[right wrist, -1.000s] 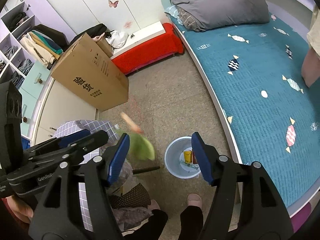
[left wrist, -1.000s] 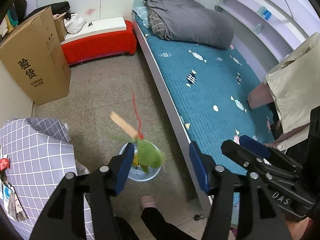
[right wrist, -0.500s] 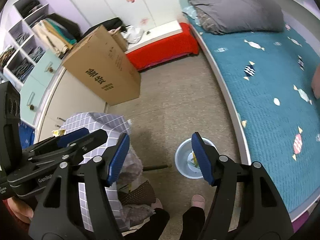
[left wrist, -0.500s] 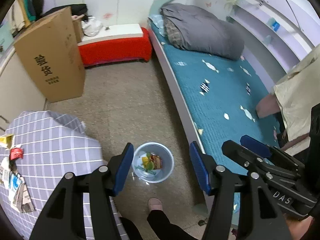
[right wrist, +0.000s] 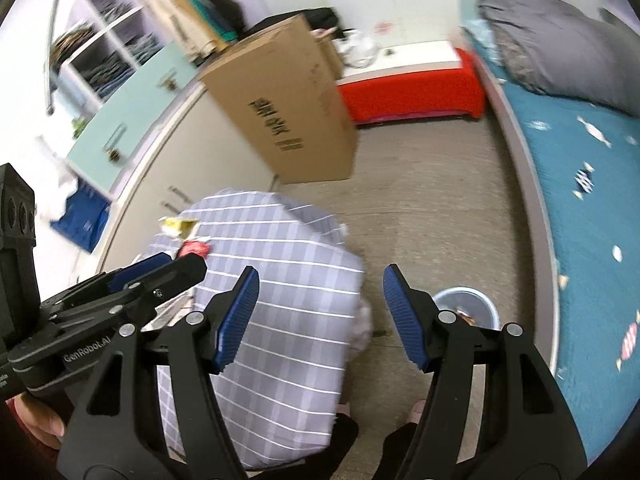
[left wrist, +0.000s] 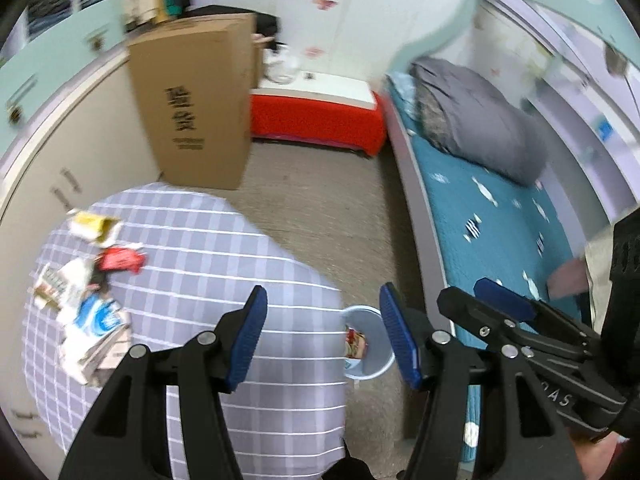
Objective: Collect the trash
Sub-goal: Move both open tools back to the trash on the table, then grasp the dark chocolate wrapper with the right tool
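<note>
My left gripper (left wrist: 322, 336) is open and empty, held above the edge of a table with a grey checked cloth (left wrist: 224, 264). Several pieces of trash lie at the cloth's left side: a yellow carton (left wrist: 94, 226), a red wrapper (left wrist: 120, 260) and white-blue packets (left wrist: 90, 320). A small light-blue bin (left wrist: 370, 344) stands on the floor between the table and the bed, with wrappers inside. My right gripper (right wrist: 318, 314) is open and empty above the table (right wrist: 280, 280). The bin (right wrist: 466, 304) shows partly behind its right finger.
A tall cardboard box (left wrist: 196, 104) leans on the cupboards at the left. A red bench (left wrist: 316, 120) stands at the far wall. The teal bed (left wrist: 500, 232) with a grey duvet (left wrist: 472, 116) runs along the right. My feet (right wrist: 416, 408) show at the bottom.
A green piece of trash fell from between the grippers into the bin. Both grippers then swung left, from over the bin toward the checked table and its trash.
</note>
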A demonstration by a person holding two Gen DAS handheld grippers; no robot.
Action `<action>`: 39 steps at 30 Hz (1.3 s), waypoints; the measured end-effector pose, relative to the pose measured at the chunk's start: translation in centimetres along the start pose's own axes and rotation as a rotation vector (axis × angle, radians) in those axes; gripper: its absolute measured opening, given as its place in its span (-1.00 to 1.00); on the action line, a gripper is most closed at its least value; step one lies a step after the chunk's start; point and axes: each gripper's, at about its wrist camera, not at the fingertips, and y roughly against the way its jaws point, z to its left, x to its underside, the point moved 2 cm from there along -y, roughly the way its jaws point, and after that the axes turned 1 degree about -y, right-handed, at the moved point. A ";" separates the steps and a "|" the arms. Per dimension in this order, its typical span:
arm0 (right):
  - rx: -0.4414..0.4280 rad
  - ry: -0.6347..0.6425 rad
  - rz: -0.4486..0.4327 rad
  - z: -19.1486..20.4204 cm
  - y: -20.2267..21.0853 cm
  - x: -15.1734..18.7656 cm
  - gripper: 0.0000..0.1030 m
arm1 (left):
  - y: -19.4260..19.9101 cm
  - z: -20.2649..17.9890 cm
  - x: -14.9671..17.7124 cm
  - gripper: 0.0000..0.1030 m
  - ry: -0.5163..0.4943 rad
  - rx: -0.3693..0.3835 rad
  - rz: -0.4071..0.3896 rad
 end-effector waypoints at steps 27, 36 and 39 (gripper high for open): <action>-0.117 0.107 0.231 22.1 -20.5 2.0 0.24 | -1.2 32.8 1.5 0.11 0.309 -0.124 0.059; -0.133 0.075 0.328 23.3 -25.9 2.7 0.04 | -3.9 34.7 1.5 -0.21 0.261 -0.102 0.089; -0.151 0.055 0.354 23.6 -27.5 3.0 0.01 | -4.5 35.0 1.1 -0.29 0.249 -0.099 0.095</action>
